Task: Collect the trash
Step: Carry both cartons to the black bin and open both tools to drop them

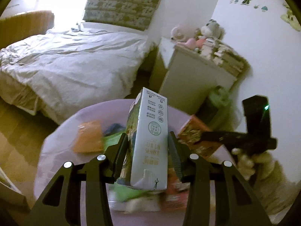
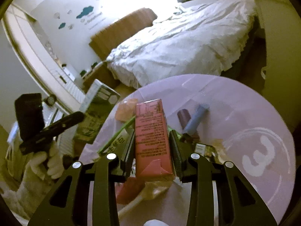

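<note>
My left gripper (image 1: 148,146) is shut on a pale blue-white drink carton (image 1: 150,137), held above the round lilac table (image 1: 62,146). My right gripper (image 2: 152,146) is shut on a pink-red drink carton (image 2: 152,135) over the same table (image 2: 235,109). The right gripper with its red carton (image 1: 199,137) shows at the right of the left wrist view, held by a gloved hand. The left gripper and its pale carton (image 2: 97,109) show at the left of the right wrist view.
On the table lie an orange packet (image 1: 88,137), green wrappers (image 1: 112,139), a blue tube (image 2: 195,118), a purple piece (image 2: 184,118) and a clear plate (image 2: 257,154). A bed (image 1: 71,62) stands behind; a white nightstand (image 1: 197,75) with plush toys is at right.
</note>
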The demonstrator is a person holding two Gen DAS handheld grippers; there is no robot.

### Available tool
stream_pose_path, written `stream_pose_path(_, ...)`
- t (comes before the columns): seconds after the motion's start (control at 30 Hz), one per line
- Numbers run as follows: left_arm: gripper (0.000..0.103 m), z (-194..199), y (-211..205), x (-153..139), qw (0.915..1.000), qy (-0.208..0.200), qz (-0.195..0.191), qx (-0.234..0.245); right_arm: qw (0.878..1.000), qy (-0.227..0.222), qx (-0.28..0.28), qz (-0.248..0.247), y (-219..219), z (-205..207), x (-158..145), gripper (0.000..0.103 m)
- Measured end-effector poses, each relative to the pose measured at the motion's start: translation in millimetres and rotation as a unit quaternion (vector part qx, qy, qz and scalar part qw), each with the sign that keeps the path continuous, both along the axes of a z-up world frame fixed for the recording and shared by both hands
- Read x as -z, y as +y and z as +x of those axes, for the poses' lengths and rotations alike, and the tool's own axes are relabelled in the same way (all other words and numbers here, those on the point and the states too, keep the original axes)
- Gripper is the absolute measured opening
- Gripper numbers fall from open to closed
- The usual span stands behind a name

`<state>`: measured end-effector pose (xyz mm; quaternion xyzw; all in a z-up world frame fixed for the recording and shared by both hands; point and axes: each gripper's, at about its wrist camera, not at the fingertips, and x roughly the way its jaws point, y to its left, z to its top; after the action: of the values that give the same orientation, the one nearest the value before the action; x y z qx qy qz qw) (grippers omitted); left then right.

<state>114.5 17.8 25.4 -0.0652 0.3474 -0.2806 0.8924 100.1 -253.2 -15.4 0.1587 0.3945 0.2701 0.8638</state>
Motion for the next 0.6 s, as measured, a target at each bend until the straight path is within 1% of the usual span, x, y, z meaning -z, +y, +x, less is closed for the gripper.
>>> stream_pose_path(0.13, 0.043, -6.8, -49.7, -9.0, 0.9991, 0.011, -0.013, 0.039, 0.998, -0.011, 0.052, 0.018, -45.6, -24.8, -9.3, 0.037)
stream_pose_path(0.17, 0.043, -8.6, -63.6, -8.4, 0.9986, 0.013, -0.015, 0.049, 0.997, -0.013, 0.070, 0.023, -62.1, -32.3, -9.3, 0.037)
stream_pose_path(0.2, 0.043, -9.9, -87.4, -6.2, 0.9975, 0.020, -0.018, 0.066, 0.995, -0.012, 0.092, 0.029, -82.7, -41.3, -8.1, 0.037)
stream_pose_path(0.27, 0.043, -9.1, -116.6, -0.1, 0.9955, 0.028, -0.020, 0.089, 0.991, -0.010, 0.131, 0.031, -114.3, -53.5, -5.0, 0.037)
stream_pose_path(0.3, 0.043, -10.0, -141.2, 5.0, 0.9934, 0.036, -0.020, 0.107, 0.987, -0.007, 0.160, 0.028, -137.2, -63.5, -1.4, 0.037)
stream_pose_path(0.37, 0.043, -13.4, -179.4, 15.2, 0.9899, 0.047, -0.017, 0.133, 0.979, 0.004, 0.200, 0.028, -172.5, -77.6, 8.1, 0.037)
stream_pose_path(0.4, 0.043, -14.0, -207.2, 21.0, 0.9866, 0.056, -0.018, 0.152, 0.975, 0.013, 0.222, 0.026, -192.3, -85.2, 15.2, 0.037)
stream_pose_path(0.47, 0.043, -14.3, -241.0, 30.2, 0.9820, 0.069, -0.018, 0.175, 0.965, 0.029, 0.259, 0.015, -223.8, -96.5, 30.0, 0.037)
stream_pose_path(0.57, 0.043, -11.9, -307.8, 50.5, 0.9741, 0.090, -0.001, 0.207, 0.950, 0.055, 0.309, 0.006, -266.4, -111.3, 55.6, 0.037)
stream_pose_path(0.6, 0.043, -10.5, -320.3, 56.3, 0.9722, 0.099, 0.002, 0.212, 0.944, 0.064, 0.324, 0.001, -280.0, -115.5, 64.2, 0.037)
